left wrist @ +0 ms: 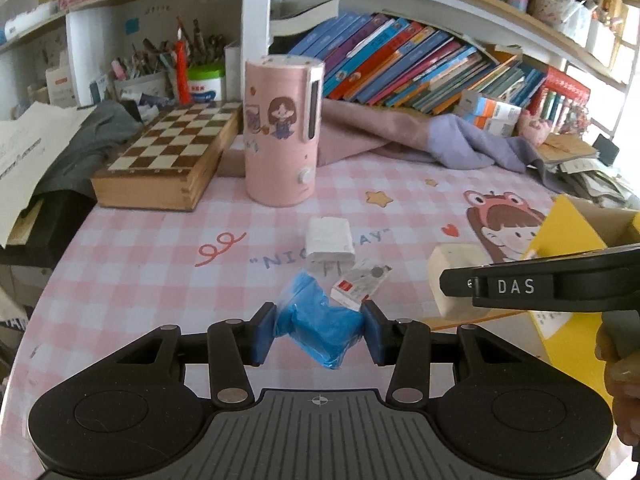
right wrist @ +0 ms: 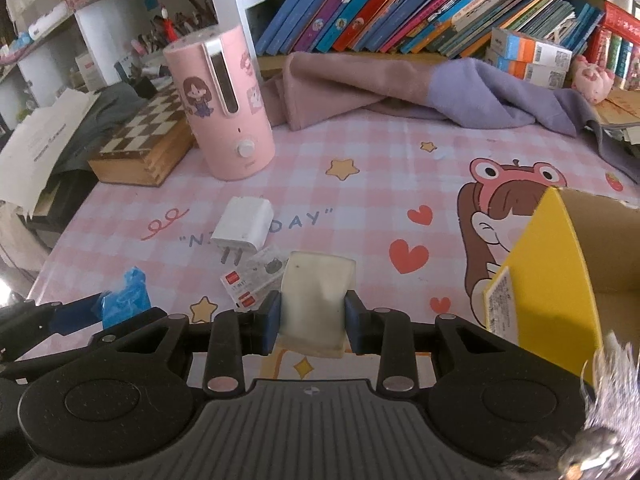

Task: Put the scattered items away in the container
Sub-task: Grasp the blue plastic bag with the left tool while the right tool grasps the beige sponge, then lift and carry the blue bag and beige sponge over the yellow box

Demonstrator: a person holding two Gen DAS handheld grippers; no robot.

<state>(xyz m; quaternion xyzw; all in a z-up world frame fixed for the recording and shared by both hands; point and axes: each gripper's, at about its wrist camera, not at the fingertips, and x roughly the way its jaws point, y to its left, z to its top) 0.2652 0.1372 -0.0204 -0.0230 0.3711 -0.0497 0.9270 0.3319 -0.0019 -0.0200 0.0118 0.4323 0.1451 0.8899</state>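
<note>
We can read "DAS" in white on the right gripper (left wrist: 454, 284), and the pink checked tablecloth (right wrist: 360, 152) says "DAY", partly covered.

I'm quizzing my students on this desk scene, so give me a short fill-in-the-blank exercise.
1. The left claw is shut on a crumpled ____ plastic bag.
2. The right claw grips a whitish ____.
3. The white charger plug lies on the ____.
4. The cardboard box is ____ outside.

Missing: blue; eraser; tablecloth; yellow
</note>
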